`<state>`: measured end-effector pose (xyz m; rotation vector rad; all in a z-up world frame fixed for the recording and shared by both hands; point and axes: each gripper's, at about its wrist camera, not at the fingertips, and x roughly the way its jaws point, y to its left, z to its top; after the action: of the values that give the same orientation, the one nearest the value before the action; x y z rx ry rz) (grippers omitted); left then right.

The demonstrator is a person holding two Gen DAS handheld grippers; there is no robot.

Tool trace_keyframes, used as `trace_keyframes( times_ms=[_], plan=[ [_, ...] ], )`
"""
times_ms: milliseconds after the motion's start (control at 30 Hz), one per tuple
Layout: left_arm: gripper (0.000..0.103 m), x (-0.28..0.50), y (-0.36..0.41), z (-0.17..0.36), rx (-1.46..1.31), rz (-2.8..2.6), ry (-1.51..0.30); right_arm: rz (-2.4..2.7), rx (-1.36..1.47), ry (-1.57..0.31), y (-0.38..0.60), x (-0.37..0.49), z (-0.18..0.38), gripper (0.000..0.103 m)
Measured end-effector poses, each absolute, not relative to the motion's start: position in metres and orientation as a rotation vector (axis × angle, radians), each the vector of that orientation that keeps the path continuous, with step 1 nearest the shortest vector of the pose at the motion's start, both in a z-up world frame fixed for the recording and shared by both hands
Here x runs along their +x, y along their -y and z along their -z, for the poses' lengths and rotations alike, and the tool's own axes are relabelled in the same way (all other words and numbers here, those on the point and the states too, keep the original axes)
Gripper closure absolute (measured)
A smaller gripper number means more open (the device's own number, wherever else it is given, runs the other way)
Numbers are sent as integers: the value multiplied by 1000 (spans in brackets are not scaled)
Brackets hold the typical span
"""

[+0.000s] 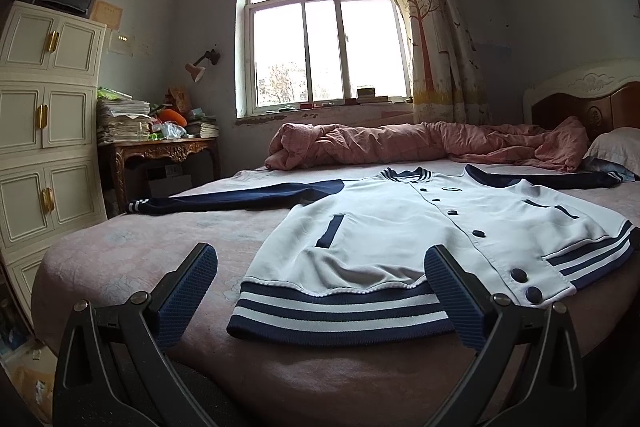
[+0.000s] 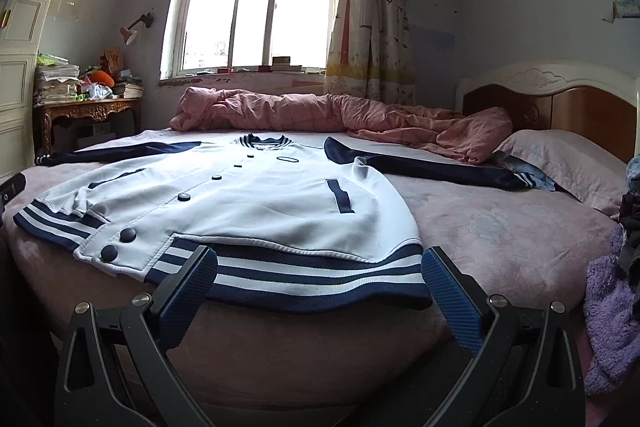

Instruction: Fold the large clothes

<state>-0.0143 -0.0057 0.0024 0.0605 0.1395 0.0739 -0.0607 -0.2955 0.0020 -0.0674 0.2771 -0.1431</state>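
A white baseball jacket with navy sleeves and a navy-striped hem lies flat, buttoned, front up on the pink bed, sleeves spread to both sides. It also shows in the right wrist view. My left gripper is open and empty, hovering just before the hem's left half. My right gripper is open and empty, just before the hem's right half. The left gripper's edge peeks in at the far left of the right wrist view.
A rumpled pink quilt lies along the bed's far side. A pillow and wooden headboard are at the right. A white cabinet and cluttered desk stand left. Purple fabric hangs at the right bed edge.
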Motion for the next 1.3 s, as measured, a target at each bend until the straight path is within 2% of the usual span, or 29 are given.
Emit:
trace_keyframes(
  times_ms=[633,1067,1300],
  plan=[
    [0,-19,11,-4,74,-56,-112,156,-101,-284,292,-60,-2,0],
    [0,-33,43,2,239,-124,-10,165,-120,-285,289,-59,-1,0],
    [0,-35,39,0,195,-75,-21,165,-119,-285,288,-59,-1,0]
  ],
)
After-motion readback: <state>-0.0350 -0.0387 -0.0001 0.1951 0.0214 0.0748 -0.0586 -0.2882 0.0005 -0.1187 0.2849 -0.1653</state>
